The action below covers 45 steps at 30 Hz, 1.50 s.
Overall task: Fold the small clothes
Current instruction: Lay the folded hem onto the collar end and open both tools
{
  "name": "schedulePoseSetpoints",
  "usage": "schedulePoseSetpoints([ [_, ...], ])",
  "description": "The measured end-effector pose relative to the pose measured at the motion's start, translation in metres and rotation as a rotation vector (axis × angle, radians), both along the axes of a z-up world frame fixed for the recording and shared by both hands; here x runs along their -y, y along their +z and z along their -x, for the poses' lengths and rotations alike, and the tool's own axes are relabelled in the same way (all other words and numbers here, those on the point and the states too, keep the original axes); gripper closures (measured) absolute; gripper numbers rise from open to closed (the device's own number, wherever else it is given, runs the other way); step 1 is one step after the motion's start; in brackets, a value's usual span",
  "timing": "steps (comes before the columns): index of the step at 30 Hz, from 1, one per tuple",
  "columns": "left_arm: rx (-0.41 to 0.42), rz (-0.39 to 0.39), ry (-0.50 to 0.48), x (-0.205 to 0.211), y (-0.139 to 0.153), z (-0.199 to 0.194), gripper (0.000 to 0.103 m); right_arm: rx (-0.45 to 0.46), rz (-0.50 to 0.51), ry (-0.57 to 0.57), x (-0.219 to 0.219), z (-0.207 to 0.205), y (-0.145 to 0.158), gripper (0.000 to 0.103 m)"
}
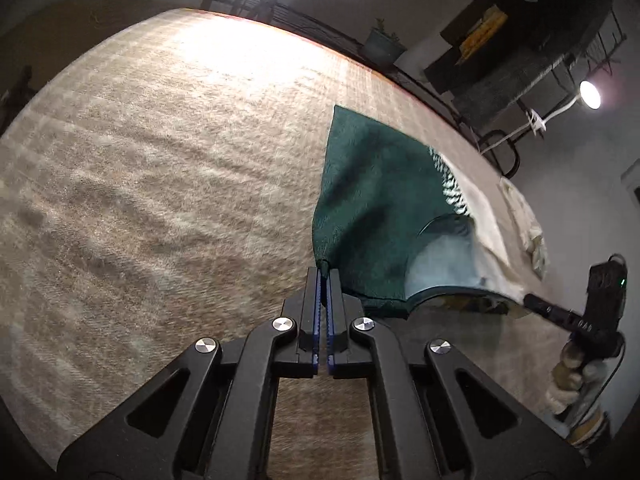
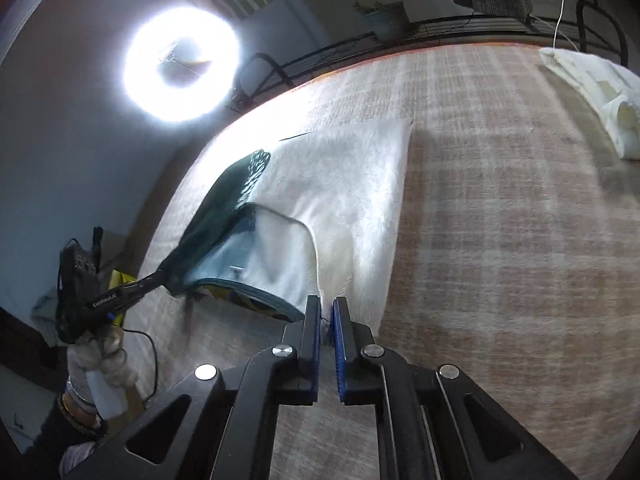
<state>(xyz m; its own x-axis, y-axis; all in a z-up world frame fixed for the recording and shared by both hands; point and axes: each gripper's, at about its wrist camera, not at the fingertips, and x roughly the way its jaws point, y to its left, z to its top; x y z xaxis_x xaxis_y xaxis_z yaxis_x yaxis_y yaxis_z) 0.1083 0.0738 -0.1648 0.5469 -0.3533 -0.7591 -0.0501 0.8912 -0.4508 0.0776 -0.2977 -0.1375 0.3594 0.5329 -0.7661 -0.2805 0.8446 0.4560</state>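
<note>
Covering the whole surface (image 1: 160, 168) is a beige checked cloth, lit hard by a ring light (image 2: 182, 64) standing beyond its far edge. Behind that edge runs a dark metal rail (image 2: 400, 34) with a potted plant (image 1: 384, 42), and a smaller lamp (image 1: 590, 95) glows near a dark rack of shelves at the far side of the room.

The garment (image 1: 372, 200), half dark green and half white, is held up off the surface at its top edge while its lower end trails on the cloth. The left claw (image 1: 324, 276) is closed on the green corner; the right claw (image 2: 327, 308) pinches the white corner, its jaws nearly together. A pale folded piece (image 2: 592, 92) lies near the far right edge, well apart from the held garment.

Left of the garment, broad bare cloth reaches to the curved near and far edges; right of it, bare cloth runs up to the folded piece.
</note>
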Motion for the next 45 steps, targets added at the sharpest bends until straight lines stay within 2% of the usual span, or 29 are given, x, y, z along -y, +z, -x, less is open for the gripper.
schedulePoseSetpoints([
  [1, 0.003, -0.039, -0.014, 0.002, -0.002, 0.000, 0.103, 0.008, 0.033, 0.011, -0.003, 0.001, -0.001, 0.099],
  [3, 0.008, -0.095, -0.029, 0.006, -0.002, 0.001, 0.103, 0.024, 0.116, 0.023, -0.009, 0.001, 0.002, 0.092],
  [5, 0.006, -0.102, -0.040, 0.003, 0.002, 0.004, 0.099, 0.062, 0.163, 0.020, -0.010, 0.004, 0.012, 0.078],
  [6, 0.026, -0.105, -0.033, 0.000, 0.008, 0.008, 0.098, 0.108, 0.193, 0.011, -0.010, 0.006, 0.024, 0.077],
  [9, 0.095, -0.139, -0.024, -0.006, 0.029, 0.018, 0.098, 0.229, 0.168, 0.034, -0.019, 0.008, 0.058, 0.077],
  [12, 0.132, -0.147, -0.022, -0.003, 0.043, 0.019, 0.098, 0.306, 0.127, 0.057, -0.043, -0.011, 0.082, 0.077],
  [14, 0.141, -0.138, -0.026, 0.002, 0.049, 0.012, 0.098, 0.320, 0.121, 0.079, -0.063, -0.028, 0.084, 0.080],
  [19, 0.142, -0.175, -0.048, 0.023, 0.044, -0.004, 0.096, 0.287, 0.105, 0.094, -0.118, -0.083, 0.061, 0.083],
  [21, 0.135, -0.171, -0.066, 0.026, 0.040, -0.009, 0.091, 0.274, 0.128, 0.106, -0.139, -0.100, 0.046, 0.085],
  [23, 0.125, -0.174, -0.081, 0.029, 0.033, -0.014, 0.082, 0.257, 0.156, 0.112, -0.151, -0.112, 0.031, 0.085],
  [30, 0.095, -0.163, -0.082, 0.024, 0.012, -0.022, 0.082, 0.173, 0.238, 0.126, -0.170, -0.136, -0.026, 0.087],
  [32, 0.090, -0.170, -0.079, 0.023, 0.009, -0.023, 0.082, 0.222, 0.260, 0.127, -0.173, -0.130, -0.027, 0.087],
  [35, 0.082, -0.149, -0.076, 0.020, 0.011, -0.024, 0.082, 0.208, 0.297, 0.153, -0.175, -0.127, -0.019, 0.087],
  [37, 0.096, -0.141, -0.065, 0.017, 0.018, -0.025, 0.081, 0.198, 0.247, 0.155, -0.169, -0.122, -0.008, 0.087],
  [39, 0.110, -0.135, -0.049, 0.012, 0.026, -0.028, 0.073, 0.207, 0.209, 0.143, -0.151, -0.110, 0.004, 0.081],
  [40, 0.113, -0.119, -0.035, 0.007, 0.030, -0.030, 0.061, 0.201, 0.192, 0.146, -0.144, -0.106, 0.007, 0.077],
  [41, 0.113, -0.098, -0.024, 0.003, 0.033, -0.032, 0.056, 0.191, 0.174, 0.155, -0.136, -0.101, 0.010, 0.076],
  [45, 0.082, -0.018, -0.011, -0.009, 0.034, -0.050, 0.056, 0.150, 0.139, 0.169, -0.091, -0.072, 0.013, 0.076],
])
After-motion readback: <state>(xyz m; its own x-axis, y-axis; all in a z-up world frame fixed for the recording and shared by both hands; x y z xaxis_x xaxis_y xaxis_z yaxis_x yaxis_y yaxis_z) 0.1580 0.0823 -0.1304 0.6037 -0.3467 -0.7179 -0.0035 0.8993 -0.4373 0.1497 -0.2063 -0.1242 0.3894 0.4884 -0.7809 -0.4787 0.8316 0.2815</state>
